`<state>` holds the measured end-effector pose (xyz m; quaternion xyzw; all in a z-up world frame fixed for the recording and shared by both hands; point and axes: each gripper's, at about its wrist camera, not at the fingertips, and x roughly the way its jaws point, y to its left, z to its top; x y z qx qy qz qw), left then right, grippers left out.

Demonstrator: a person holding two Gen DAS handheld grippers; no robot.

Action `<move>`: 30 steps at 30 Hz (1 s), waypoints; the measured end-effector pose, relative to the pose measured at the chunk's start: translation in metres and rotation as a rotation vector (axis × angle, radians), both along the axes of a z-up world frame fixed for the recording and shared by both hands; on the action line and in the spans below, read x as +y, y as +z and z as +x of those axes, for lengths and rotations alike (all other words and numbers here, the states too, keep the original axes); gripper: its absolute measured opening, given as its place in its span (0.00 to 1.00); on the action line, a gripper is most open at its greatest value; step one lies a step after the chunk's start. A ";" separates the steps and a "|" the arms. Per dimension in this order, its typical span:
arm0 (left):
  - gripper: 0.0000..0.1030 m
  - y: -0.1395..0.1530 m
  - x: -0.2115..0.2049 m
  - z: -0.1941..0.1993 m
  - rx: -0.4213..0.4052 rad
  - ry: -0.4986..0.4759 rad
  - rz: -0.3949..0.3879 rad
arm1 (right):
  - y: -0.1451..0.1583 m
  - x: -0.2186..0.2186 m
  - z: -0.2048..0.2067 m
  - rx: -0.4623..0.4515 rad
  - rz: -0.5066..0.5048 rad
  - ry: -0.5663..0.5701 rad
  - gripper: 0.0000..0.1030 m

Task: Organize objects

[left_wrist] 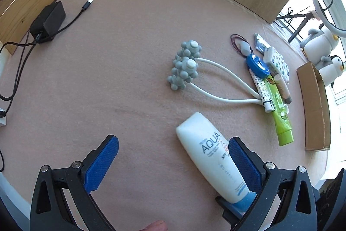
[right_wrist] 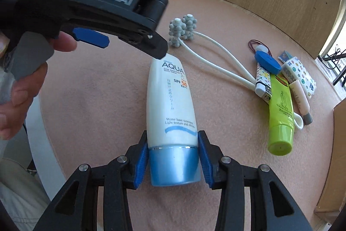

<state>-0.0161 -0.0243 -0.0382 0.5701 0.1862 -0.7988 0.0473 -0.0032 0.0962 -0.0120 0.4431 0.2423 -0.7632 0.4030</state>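
The right claw [right_wrist: 173, 162] is clamped on the white sunscreen tube [right_wrist: 170, 105] at its blue cap end, one blue pad on each side just where the cap meets the body. This end is stiff, so I judge it is chosen because it does not squash like the soft body. The tube points away from the claw, over the pink tabletop [right_wrist: 97, 90]; whether it rests on the felt or is lifted, I cannot tell.

The other small things already lie close together near the right edge: the green tube [right_wrist: 280, 114], the blue round lid [right_wrist: 266, 62], the patterned pack [right_wrist: 302, 74] and the grey massager [left_wrist: 183, 64] with its white stems. The cardboard box [left_wrist: 314, 107] is just beside them, probably as the place for collecting.

The left claw [left_wrist: 173, 163] has its pads wide apart and holds nothing. A hand [right_wrist: 19, 90] grips its handle, and it points steeply down, its tip near the far end of the sunscreen tube.
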 end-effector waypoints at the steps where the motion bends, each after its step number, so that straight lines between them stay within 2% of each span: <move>1: 1.00 -0.004 0.004 -0.002 -0.007 -0.002 0.015 | 0.000 0.003 0.002 -0.013 -0.007 -0.007 0.44; 4: 1.00 -0.011 0.016 -0.003 -0.025 -0.008 0.042 | -0.001 0.018 0.007 -0.029 -0.031 -0.038 0.47; 9: 0.98 -0.015 0.036 -0.008 -0.032 -0.011 -0.021 | 0.000 0.033 0.007 -0.062 -0.095 -0.087 0.46; 11: 0.91 -0.014 0.044 -0.011 -0.040 -0.015 -0.055 | -0.001 0.034 0.007 -0.050 -0.097 -0.094 0.40; 13: 0.70 -0.012 0.053 -0.013 -0.042 -0.028 -0.116 | 0.000 0.033 0.010 -0.040 -0.097 -0.081 0.39; 16: 0.63 -0.012 0.059 -0.016 -0.033 -0.025 -0.129 | 0.001 0.034 0.014 -0.028 -0.110 -0.069 0.38; 24: 0.59 -0.005 0.056 -0.016 -0.019 -0.002 -0.096 | 0.008 0.044 0.021 0.033 -0.134 -0.079 0.37; 30: 0.60 0.032 0.072 -0.022 0.054 -0.036 -0.143 | 0.032 0.060 0.019 0.078 -0.192 -0.100 0.37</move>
